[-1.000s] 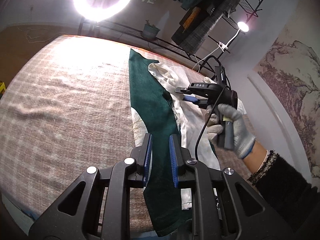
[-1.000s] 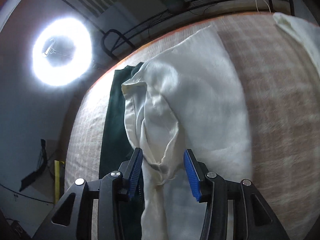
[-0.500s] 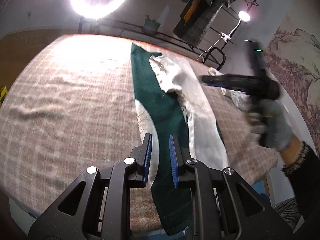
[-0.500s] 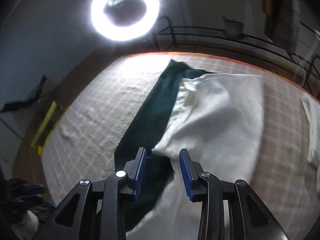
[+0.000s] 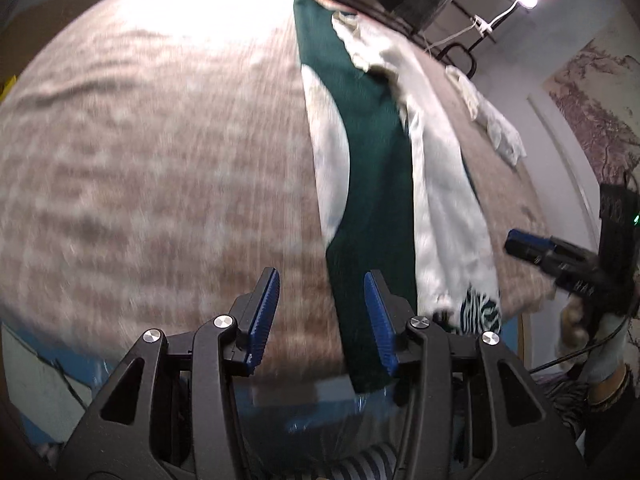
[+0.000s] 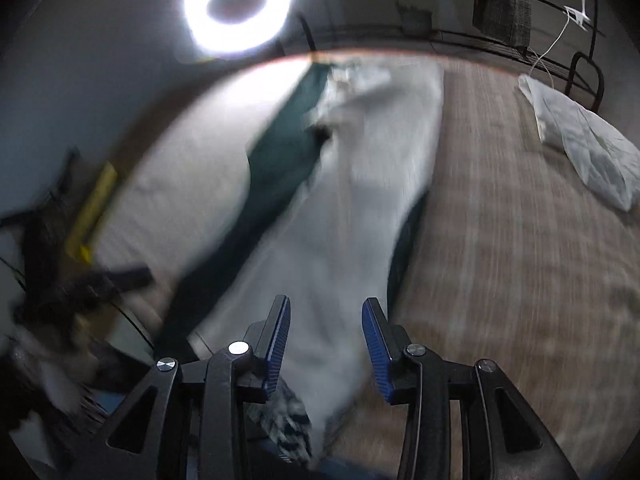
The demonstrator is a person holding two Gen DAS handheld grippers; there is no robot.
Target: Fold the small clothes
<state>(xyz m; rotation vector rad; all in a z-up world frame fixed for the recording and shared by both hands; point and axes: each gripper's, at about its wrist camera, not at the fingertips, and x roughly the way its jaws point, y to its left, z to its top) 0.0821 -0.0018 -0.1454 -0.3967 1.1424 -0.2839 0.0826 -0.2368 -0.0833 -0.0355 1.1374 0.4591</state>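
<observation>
Garment: green and white garment (image 5: 376,184), stretched long from the far edge of the bed to the near edge, right of the middle; near end hangs a little over the edge.
White part: white layer (image 6: 360,184), lies along the right side on top of the green, bunched and wrinkled at the far end; not flat yet.
Surface: checked bed cover (image 5: 160,152), wide bare area on the left of the garment.
Left gripper: left gripper (image 5: 320,316), released, blue pads wide apart, grasping nothing; near the edge of the bed, the green strip just by its right pad.
Right gripper: right gripper (image 6: 324,344), also released and empty, above the near end of the white part; both views blurred, so probably in motion.
Other cloth: second white cloth (image 6: 584,148), far right on the cover, well apart, not in work.
Step in hand: seems between two folds, garment laid out as a narrow strip, both tools free.
Next move: probably take the two near corners, one in each gripper, and carry them to the far end; needs grasping all layers together, otherwise the white layer may slip from the green.
</observation>
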